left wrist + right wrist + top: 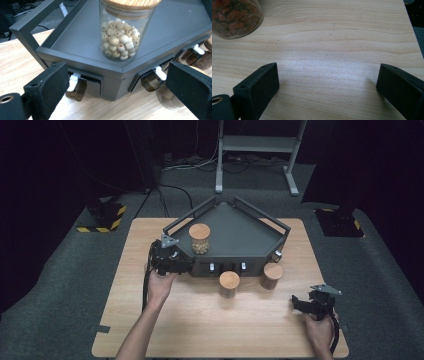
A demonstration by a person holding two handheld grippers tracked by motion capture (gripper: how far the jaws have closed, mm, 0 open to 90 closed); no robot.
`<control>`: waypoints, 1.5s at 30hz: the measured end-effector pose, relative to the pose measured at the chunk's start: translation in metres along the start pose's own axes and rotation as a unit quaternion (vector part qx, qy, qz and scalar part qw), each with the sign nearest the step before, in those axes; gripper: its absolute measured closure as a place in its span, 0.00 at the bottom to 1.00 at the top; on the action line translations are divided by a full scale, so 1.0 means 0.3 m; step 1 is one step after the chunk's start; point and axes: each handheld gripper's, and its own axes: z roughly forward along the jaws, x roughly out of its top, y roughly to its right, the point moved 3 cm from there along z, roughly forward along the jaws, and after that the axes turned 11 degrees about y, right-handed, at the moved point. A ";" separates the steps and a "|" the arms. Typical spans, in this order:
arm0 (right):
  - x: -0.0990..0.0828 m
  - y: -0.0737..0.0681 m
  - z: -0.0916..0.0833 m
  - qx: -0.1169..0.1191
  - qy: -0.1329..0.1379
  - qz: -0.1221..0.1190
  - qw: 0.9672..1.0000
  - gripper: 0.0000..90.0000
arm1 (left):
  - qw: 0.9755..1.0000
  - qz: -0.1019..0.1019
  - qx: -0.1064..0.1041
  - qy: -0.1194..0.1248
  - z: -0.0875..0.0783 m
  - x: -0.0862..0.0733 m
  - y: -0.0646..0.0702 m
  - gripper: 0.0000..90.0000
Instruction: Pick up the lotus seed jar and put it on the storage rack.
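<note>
The left gripper (172, 261) is held against the dark tray's (240, 237) front-left corner; the right gripper (311, 304) is kept low over the surface (200, 320) near its right edge. Three wooden-lidded jars are counted: one jar of pale beads (120, 40) on the tray, two before it. Both pairs of fingers are spread wide, holding nothing.

Your left hand (159, 285) sits at about nine o'clock, forearm reaching up from six, holding the left gripper (186, 266) pointed toward three o'clock, its jaws spread wide with nothing between them. Your right hand (319, 329) rests low at about four o'clock; the right gripper (298, 304) points toward nine, jaws wide apart and empty.
</note>
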 end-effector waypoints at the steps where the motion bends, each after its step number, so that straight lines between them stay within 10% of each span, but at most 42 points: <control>1: 0.000 0.000 0.000 0.000 0.000 0.000 1.000 0.04 | 1.000 0.000 0.000 0.000 0.000 0.000 0.000 0.06; 45: 0.000 0.000 0.000 0.000 0.000 0.000 1.000 0.04 | 1.000 -0.029 0.009 -0.005 -0.034 -0.177 -0.025 0.05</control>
